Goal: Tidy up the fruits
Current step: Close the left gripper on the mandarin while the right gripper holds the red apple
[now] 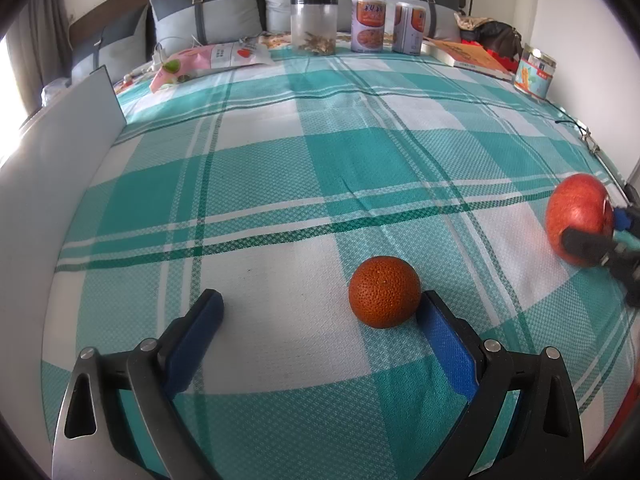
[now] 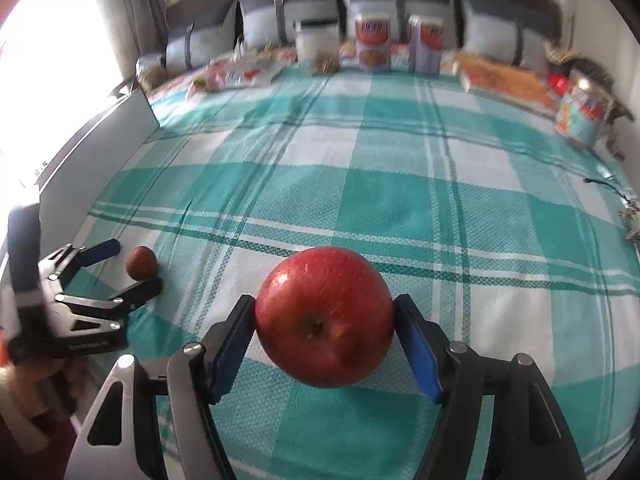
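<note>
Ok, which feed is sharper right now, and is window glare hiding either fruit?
Left wrist view: crisp; orange sharply textured, with mild glare only at the left edge. Right wrist view: motion-blurred, with the cans smeared and the window blown out top-left; apple in the right tool stays readable, showing small highlights.

We see a bed spread with a teal-and-white checked sheet (image 1: 280, 160). At twelve o'clock stand a clear jar (image 1: 314, 26) and two cans (image 1: 368, 24), grey pillows (image 1: 208, 16) behind them. A pink packet (image 1: 200, 62) lies at eleven o'clock, an orange book (image 1: 468, 56) and a tin (image 1: 534, 74) at one to two o'clock.
</note>
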The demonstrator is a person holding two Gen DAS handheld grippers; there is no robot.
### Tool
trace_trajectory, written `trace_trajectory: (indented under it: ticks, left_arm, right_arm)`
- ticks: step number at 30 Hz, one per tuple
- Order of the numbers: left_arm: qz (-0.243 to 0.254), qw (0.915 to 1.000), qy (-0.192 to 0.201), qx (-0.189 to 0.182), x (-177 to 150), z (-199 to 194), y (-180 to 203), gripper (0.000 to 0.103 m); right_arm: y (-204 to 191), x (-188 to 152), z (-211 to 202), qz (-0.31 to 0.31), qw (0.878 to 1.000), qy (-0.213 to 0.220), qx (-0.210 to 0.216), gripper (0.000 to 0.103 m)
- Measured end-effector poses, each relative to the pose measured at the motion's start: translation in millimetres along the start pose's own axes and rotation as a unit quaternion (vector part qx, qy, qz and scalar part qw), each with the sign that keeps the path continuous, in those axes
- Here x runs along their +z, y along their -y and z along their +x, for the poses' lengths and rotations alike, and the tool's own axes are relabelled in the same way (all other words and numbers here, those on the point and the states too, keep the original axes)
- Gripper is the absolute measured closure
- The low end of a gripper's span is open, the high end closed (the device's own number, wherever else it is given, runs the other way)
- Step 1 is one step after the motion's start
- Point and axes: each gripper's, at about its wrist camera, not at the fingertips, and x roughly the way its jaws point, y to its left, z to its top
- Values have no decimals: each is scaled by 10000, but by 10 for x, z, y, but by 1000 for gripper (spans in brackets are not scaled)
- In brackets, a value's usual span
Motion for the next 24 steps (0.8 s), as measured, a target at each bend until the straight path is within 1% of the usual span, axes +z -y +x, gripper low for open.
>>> trace_trajectory:
  ticks: [2,4,5,7,24]
  left_arm:
    - [0,10000,1,0,0,-1,-1,4]
    - [1,10000,0,0,0,1,-3,4]
    - [0,10000,1,-1,-1,2,-1,4]
    - [1,10000,0,-3,1,1,-3,4]
    - [-21,10000,0,-53,1,1,-13,5]
  right_arm:
    - [-22,-66,127,7,9998,22,-209,12]
    - [-28,-129,216,6,9995,-59,-308,10]
    - [-53,-136,215,-59,9993,-17,-359,6]
    - [-101,-120,248,-170,9988,-98,-456,0]
    - [-81,-106,286,-147,9989,-106,-432,0]
